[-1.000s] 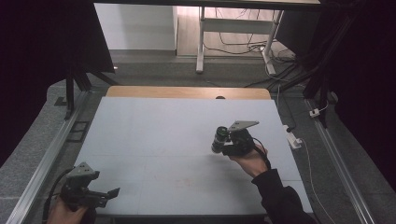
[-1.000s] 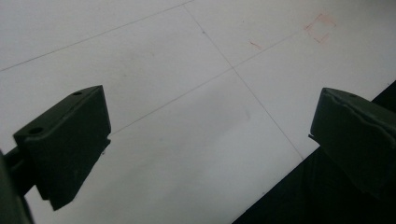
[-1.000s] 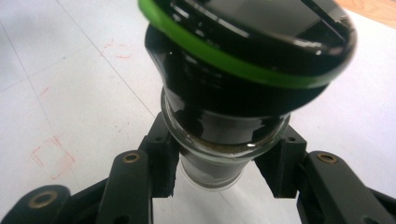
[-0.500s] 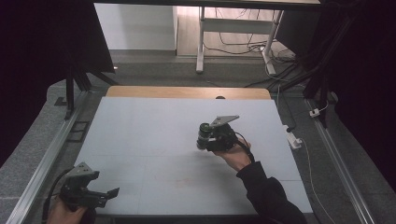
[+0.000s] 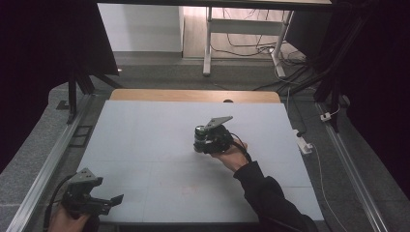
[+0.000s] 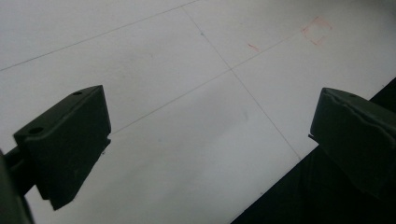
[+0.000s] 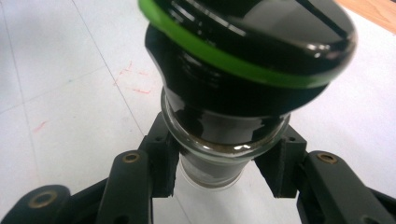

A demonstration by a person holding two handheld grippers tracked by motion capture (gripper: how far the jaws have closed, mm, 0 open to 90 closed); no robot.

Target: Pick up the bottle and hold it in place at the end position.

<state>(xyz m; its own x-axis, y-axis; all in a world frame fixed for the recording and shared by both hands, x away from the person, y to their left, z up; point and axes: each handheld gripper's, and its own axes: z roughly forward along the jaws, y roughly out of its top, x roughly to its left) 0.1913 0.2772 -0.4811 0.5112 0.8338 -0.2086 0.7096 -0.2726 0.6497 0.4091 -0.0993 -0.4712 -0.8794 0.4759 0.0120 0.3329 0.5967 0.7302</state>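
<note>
Got my right gripper clamped on this glass bottle's neck; slick, breakable, top-heavy. Left gripper wide open, empty.

White table, faint red marks

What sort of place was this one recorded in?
Probably a lab or recording rig, not a home: a bare white table ruled with thin lines, metal rails along its sides, dark curtains around it, and loose cables on the floor beyond.
</note>
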